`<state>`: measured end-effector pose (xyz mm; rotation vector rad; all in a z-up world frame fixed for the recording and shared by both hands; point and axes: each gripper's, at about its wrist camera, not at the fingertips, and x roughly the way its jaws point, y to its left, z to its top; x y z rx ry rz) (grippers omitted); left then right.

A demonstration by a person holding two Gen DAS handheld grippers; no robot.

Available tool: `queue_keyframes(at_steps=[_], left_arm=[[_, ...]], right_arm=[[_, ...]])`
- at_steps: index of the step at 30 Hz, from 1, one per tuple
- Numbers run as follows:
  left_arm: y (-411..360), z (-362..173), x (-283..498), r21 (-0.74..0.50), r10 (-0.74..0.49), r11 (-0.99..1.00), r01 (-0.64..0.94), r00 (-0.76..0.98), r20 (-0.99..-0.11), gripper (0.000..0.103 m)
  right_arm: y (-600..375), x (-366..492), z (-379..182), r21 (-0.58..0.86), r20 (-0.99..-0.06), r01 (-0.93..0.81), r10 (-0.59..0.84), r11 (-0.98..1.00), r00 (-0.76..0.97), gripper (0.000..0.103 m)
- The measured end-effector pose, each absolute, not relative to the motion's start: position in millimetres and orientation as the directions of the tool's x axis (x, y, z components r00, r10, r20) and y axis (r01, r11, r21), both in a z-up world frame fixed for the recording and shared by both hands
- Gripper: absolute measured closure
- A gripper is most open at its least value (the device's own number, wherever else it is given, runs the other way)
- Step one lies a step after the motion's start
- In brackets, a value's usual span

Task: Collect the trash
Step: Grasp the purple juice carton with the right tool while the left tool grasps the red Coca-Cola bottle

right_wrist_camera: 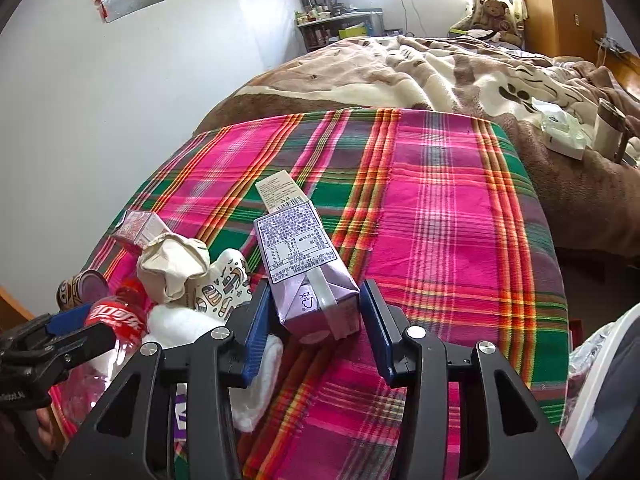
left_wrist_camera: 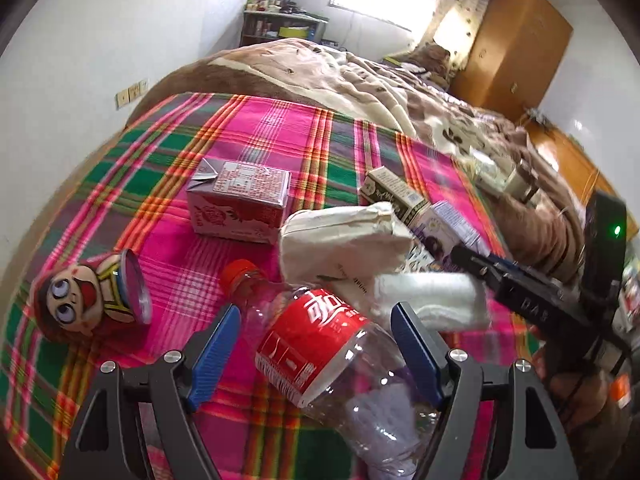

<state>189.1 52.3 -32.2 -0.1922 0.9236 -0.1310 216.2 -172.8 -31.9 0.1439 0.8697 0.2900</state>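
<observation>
An empty Coca-Cola bottle (left_wrist_camera: pixel 320 344) with a red cap lies on the plaid cloth (left_wrist_camera: pixel 256 128) between the blue pads of my left gripper (left_wrist_camera: pixel 316 344), which is open around it. My right gripper (right_wrist_camera: pixel 314 300) is open with a purple drink carton (right_wrist_camera: pixel 308 272) between its pads, apart from both. The bottle also shows in the right wrist view (right_wrist_camera: pixel 116 316). A pink milk carton (left_wrist_camera: pixel 240 200), a green-and-cream carton (left_wrist_camera: pixel 396 194), a crumpled cloth bag (left_wrist_camera: pixel 344 240) and white tissue (left_wrist_camera: pixel 436 296) lie nearby.
A cartoon-face can (left_wrist_camera: pixel 96 296) lies at the left. A brown blanket (right_wrist_camera: pixel 440 72) covers the bed beyond the cloth, with a cup (right_wrist_camera: pixel 608 128) and wrapper on it. A wooden wardrobe (left_wrist_camera: pixel 516 44) and a shelf (left_wrist_camera: pixel 280 24) stand at the back.
</observation>
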Motion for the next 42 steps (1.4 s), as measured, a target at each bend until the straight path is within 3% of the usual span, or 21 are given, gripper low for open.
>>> queue_keyframes(at_steps=[16,27,29,31,32,39,42], left_arm=[[73.1,-48.7,152.8,-0.182,-0.159,0.983,0.013,0.549,-0.821,0.026],[84.6,-46.9,132.4,-0.139,-0.099,0.990,-0.027,0.572,-0.815,0.026],[82.7,-44.9,133.1,-0.145,-0.107,0.989,-0.020,0.580,-0.807,0.026],[79.8,-46.4,136.7,-0.146,-0.116,0.989,-0.006,0.577,-0.809,0.026],[77.6,-49.9,139.4,-0.144,-0.117,0.990,-0.003,0.557,-0.822,0.026],[78.3,-60.2,140.5,-0.166,-0.135,0.986,-0.010,0.537,-0.833,0.026],[76.6,-57.6,138.1,-0.147,-0.120,0.989,-0.006,0.548,-0.828,0.036]], right_arm=[[-191.7,171.2,-24.4,0.178,-0.735,-0.130,0.220,0.975,0.642,0.058],[-197.8,135.3,-29.4,0.194,-0.770,-0.163,0.253,0.967,0.585,0.058],[-196.2,134.0,-29.2,0.183,-0.771,-0.176,0.253,0.967,0.585,0.056],[-193.8,136.9,-30.0,0.172,-0.772,-0.176,0.243,0.969,0.587,0.039],[-192.3,136.6,-29.9,0.168,-0.771,-0.179,0.243,0.969,0.589,0.037],[-183.9,141.0,-33.8,0.088,-0.775,-0.191,0.188,0.978,0.603,0.037],[-188.6,145.1,-34.0,0.135,-0.770,-0.174,0.214,0.975,0.602,0.040]])
